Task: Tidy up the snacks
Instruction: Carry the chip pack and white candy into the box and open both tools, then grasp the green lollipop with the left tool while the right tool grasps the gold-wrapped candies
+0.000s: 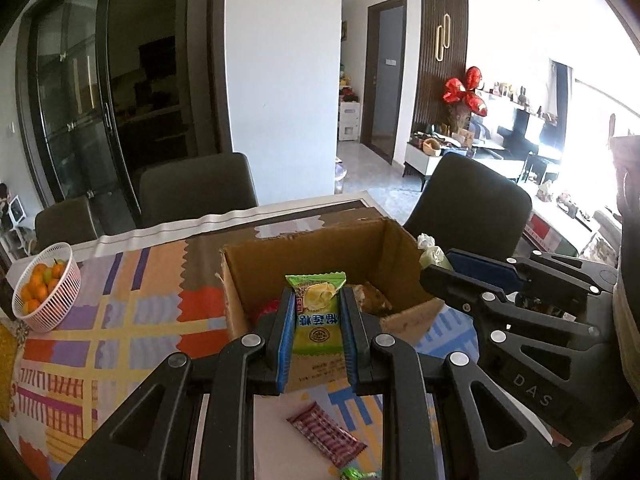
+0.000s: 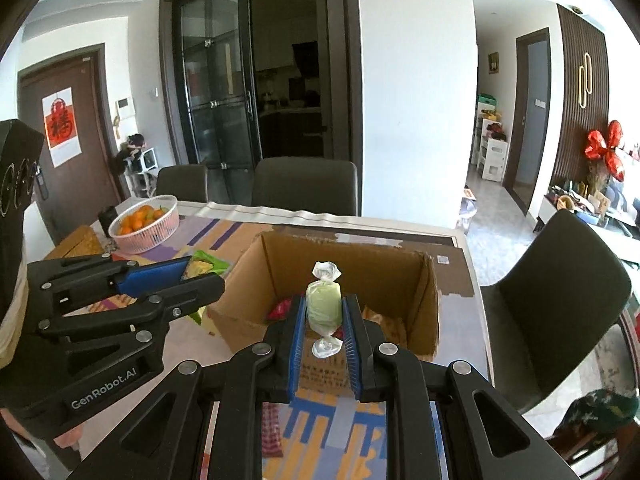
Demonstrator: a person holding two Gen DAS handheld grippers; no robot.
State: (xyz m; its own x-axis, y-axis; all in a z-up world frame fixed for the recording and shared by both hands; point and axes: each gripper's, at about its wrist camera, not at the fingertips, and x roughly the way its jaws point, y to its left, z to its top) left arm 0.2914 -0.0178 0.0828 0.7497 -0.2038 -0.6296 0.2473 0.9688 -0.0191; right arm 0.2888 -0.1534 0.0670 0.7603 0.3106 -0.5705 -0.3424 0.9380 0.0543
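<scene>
Green packet [image 1: 318,320] clamped between left fingers [image 1: 285,340]; wrapped candy [image 2: 323,306] between right fingers [image 2: 297,340].

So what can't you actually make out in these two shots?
- Cardboard box contents: both views, near wall and claws hide most.
- Green snack packet lower print: left wrist view, blurred.
- Pink striped snack: right wrist view, mostly behind right claw.
- Green wrapped candy label: none readable.

white basket [image 1: 60,284] of oranges [image 1: 38,288] on patterned tablecloth [image 1: 132,320]; dark chairs [image 1: 198,186] behind.
</scene>
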